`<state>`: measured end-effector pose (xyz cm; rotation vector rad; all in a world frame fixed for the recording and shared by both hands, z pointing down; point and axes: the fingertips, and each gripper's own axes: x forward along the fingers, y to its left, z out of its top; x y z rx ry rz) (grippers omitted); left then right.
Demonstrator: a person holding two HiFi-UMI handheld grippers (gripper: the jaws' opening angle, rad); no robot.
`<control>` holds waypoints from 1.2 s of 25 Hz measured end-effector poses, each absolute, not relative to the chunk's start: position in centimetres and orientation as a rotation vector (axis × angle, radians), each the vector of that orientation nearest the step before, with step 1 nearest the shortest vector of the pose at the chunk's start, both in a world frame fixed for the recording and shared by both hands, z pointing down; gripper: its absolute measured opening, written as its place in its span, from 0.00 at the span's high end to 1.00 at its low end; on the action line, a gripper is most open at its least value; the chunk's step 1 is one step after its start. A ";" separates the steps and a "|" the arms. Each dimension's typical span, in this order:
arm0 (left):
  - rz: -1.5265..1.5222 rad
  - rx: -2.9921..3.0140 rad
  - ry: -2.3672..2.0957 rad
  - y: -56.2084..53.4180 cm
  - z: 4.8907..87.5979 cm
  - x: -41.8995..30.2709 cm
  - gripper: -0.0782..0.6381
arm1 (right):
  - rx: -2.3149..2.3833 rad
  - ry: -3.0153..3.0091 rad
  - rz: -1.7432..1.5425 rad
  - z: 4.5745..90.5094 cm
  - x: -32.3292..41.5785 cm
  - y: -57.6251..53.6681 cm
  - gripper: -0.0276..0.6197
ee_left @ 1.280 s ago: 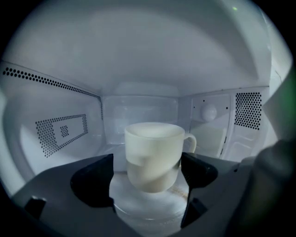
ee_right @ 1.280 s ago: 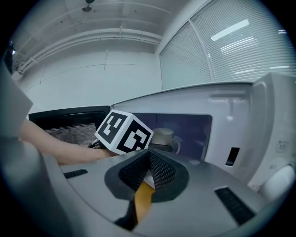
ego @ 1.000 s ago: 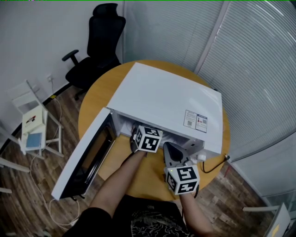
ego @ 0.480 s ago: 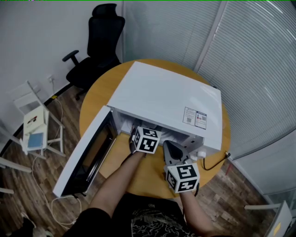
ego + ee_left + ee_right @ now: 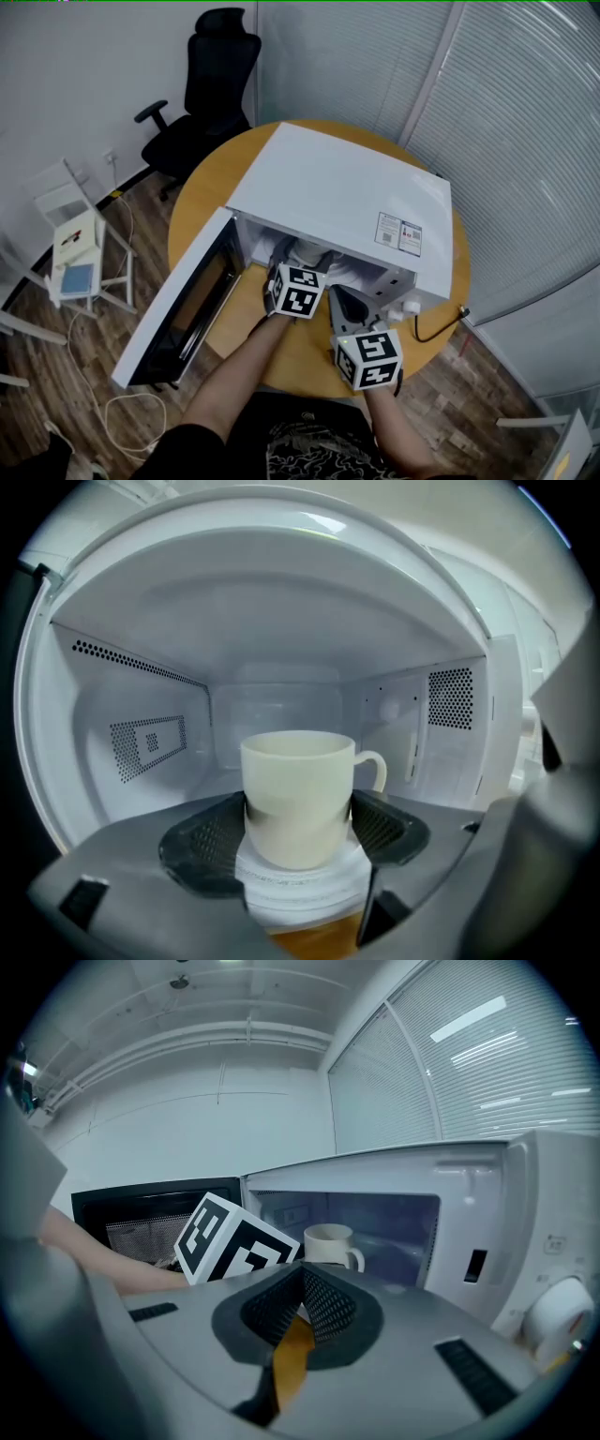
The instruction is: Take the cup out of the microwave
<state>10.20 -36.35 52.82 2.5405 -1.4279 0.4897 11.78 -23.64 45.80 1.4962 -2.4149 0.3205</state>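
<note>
Left claw (image 5: 300, 829) pinches the one cup (image 5: 298, 780), a dark pad against each side, the handle (image 5: 373, 765) pointing right. Under the cup is a pale ringed shape that I cannot identify. The cup is at the mouth of the single microwave (image 5: 347, 192), whose door (image 5: 178, 309) stands wide open. In the head view only a pale sliver of the cup shows beneath the roof, above the marker cube (image 5: 298, 291). Right claw (image 5: 302, 1302) is pressed together on nothing, outside the opening, over the round wooden surface (image 5: 211, 178). Two claws in all.
</note>
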 end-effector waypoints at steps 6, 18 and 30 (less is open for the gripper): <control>0.491 2.543 -1.415 -36.6 52.4 10.4 0.39 | 1.503 -2.406 0.315 46.0 11.9 -23.5 0.93; 0.478 2.554 -1.415 -36.9 52.3 10.3 0.39 | 1.535 -2.396 0.323 45.8 12.5 -23.4 0.93; 0.483 2.581 -1.368 -35.4 52.4 9.8 0.39 | 1.511 -2.419 0.328 45.9 11.6 -23.2 0.93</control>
